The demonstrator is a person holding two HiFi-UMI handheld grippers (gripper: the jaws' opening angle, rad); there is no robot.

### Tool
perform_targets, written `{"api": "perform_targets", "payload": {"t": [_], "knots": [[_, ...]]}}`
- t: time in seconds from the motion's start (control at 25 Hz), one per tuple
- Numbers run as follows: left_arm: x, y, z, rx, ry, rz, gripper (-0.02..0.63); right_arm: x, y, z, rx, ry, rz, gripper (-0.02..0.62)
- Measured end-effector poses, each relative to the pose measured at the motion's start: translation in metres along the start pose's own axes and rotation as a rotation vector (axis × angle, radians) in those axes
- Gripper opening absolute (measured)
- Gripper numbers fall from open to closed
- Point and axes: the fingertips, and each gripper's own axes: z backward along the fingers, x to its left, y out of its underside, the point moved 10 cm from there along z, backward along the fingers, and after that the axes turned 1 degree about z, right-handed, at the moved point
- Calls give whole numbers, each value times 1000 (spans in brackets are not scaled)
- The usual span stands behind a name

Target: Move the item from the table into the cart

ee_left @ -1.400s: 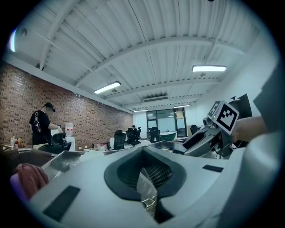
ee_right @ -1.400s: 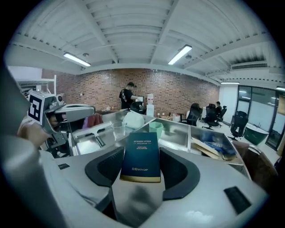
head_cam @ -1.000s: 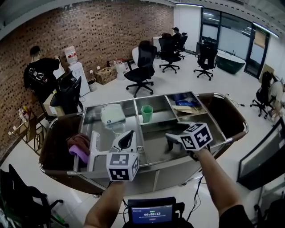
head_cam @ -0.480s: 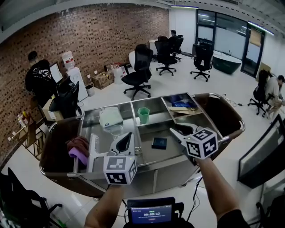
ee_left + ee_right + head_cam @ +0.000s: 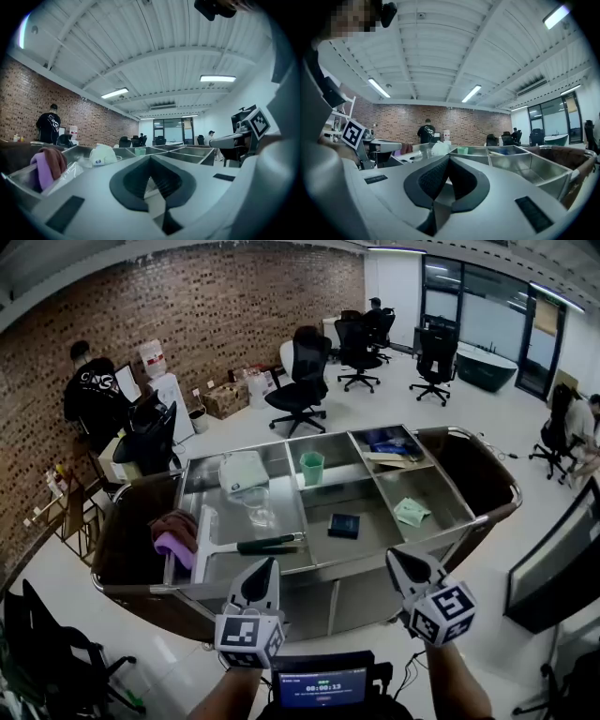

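Note:
A steel cart (image 5: 328,564) with several compartments stands in front of me. A small dark box (image 5: 344,525) lies flat in its middle compartment. My left gripper (image 5: 264,565) is shut and empty, just short of the cart's near rim, below a squeegee (image 5: 246,546). My right gripper (image 5: 395,555) also hovers at the near rim. Its jaws have just been closing with nothing between them, and they are now shut. In the left gripper view (image 5: 150,157) and the right gripper view (image 5: 449,157) the jaws meet in a point above the cart (image 5: 534,171).
The cart also holds a pink and purple cloth (image 5: 175,538), a white object (image 5: 242,472), a green cup (image 5: 311,466), a pale green item (image 5: 411,512) and blue things (image 5: 384,440). Office chairs (image 5: 302,371) and a person at a desk (image 5: 94,390) are beyond it.
Both grippers have pulled back from over the cart to its near rim. The right jaws went from open to shut. The dark box stays in the middle compartment.

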Motion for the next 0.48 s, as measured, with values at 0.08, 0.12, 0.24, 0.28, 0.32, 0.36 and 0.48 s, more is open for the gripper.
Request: {"api": "perform_targets", "payload": {"t": [0.08,0.12,0.24,0.28,0.32,0.36,0.48], "knots": [[0,12,14,-2,-11,14,9,8,17,17,-34,23,-38,3],[-2,17,21,-9,-14,17,9,12,24,26,-51,39,-68,3],[-8,28,40,-25,-20,20,9,25,45,45,-64,70,-114,3],[-10,32,44,-18,-23,23,9,29,49,48,-60,72,-104,3],[-10,35,46,-10,-24,26,9,31,51,50,-56,75,-90,3],[-12,36,47,-7,-19,26,9,31,53,53,-53,81,-78,3],[-20,31,50,-41,10,3,9,27,52,60,-45,91,-58,3]]}}
